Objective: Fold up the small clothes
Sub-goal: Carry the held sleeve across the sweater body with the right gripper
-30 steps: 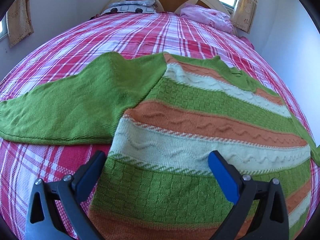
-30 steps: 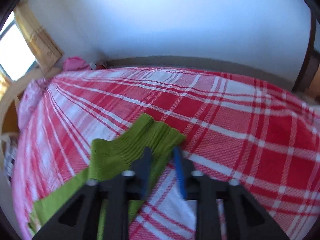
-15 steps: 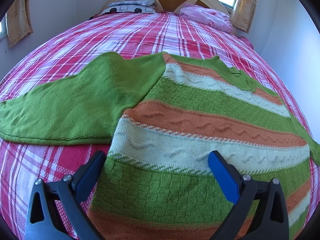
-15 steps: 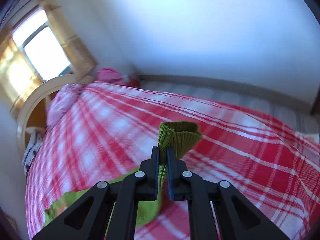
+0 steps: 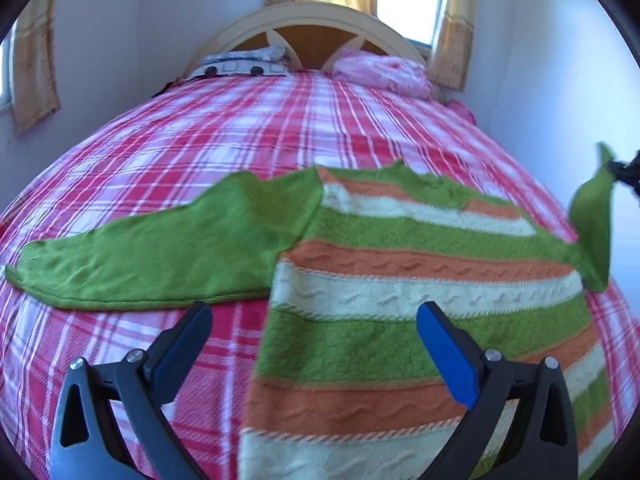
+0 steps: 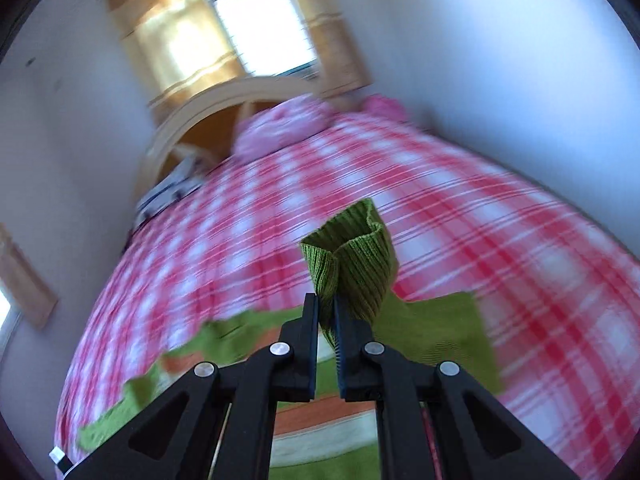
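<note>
Pink checked bedding (image 5: 248, 140) covers the bed, and our striped sweater (image 5: 400, 280) lies flat on it. One green sleeve (image 5: 160, 256) stretches out flat to the left. Our right gripper (image 6: 326, 312) is pinched tight on the ribbed cuff (image 6: 352, 256) of the other sleeve and holds it up off the bed. Our left gripper (image 5: 314, 328) hangs over the sweater's bottom part with its fingers spread wide, holding nothing.

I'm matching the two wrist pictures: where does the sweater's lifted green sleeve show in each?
Left wrist: lifted green sleeve hangs at the far right edge, above the sweater.
Right wrist: its ribbed cuff stands at centre, pinched in the right gripper.
Shared landmark: the arched headboard.
</note>
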